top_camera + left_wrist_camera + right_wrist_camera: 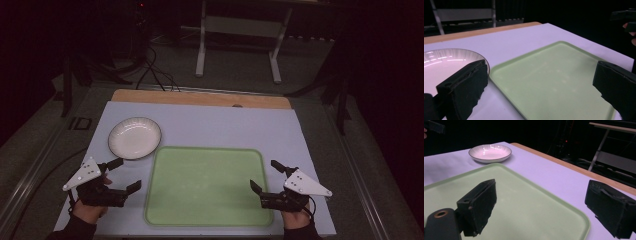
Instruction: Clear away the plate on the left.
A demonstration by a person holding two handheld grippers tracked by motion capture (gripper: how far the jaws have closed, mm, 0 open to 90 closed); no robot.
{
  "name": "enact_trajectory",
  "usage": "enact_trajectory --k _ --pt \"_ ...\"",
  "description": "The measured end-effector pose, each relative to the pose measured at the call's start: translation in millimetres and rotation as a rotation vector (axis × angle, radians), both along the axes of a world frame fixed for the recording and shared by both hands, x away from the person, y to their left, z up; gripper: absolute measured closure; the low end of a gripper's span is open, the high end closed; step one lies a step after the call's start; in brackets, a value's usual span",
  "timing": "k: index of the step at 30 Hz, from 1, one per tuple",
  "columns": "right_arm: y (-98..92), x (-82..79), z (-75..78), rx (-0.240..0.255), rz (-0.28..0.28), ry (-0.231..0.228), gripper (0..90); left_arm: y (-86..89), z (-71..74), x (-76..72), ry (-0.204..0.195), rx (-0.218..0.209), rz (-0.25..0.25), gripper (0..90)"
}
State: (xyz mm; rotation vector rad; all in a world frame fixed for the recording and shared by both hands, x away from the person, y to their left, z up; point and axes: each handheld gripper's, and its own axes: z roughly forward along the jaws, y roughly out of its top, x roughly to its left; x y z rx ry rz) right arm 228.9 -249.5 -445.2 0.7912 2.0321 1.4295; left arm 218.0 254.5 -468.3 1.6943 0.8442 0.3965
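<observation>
Two black grippers, left gripper (122, 175), right gripper (265, 175), grey triangular plates (white-dotted), dark sleeves

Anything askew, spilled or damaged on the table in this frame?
Nothing stands out. The green tray lies flat and bare on the white sheet, the white plate sits upright and bare off its far-left corner, and the left gripper and right gripper flank the tray with jaws open, holding nothing.

a pale green rectangular plastic tray with rounded corners and a low raised rim (207, 152) lies flat and empty at lower centre of the high view. a round white ceramic plate with a thin dark rim (135, 137) sits upright and empty just off its upper-left corner.
</observation>
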Motion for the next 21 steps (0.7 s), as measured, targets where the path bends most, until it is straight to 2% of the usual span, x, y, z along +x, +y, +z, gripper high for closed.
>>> enact_trajectory --k 2,3,5,9,12,15,21 --pt "0.5 -0.1 -0.3 -0.001 0.004 0.001 10.1 0.2 -0.5 1.4 0.009 -0.009 -0.022 0.0" --pt "0.5 -0.1 -0.4 -0.001 0.006 0.001 10.1 -0.5 -0.4 2.1 0.013 -0.003 -0.012 0.0" --pt "-0.1 0.1 -0.9 -0.003 0.005 0.002 10.1 -1.5 0.0 4.1 0.020 -0.008 -0.023 0.0" --pt "-1.4 1.6 -2.5 0.001 0.004 0.011 10.1 -5.3 0.8 5.5 0.027 0.014 -0.034 0.0" --pt "-2.4 1.9 -3.3 0.005 0.006 0.018 10.1 -13.8 0.5 5.8 0.039 0.070 -0.084 0.0" --pt "-2.4 0.6 -2.9 0.006 0.009 0.018 10.1 -22.5 0.2 4.5 0.032 0.119 -0.117 0.0" --pt "-2.5 -3.3 -2.3 -0.001 0.012 0.012 10.1 -32.3 0.4 2.3 0.039 0.159 -0.164 0.0"
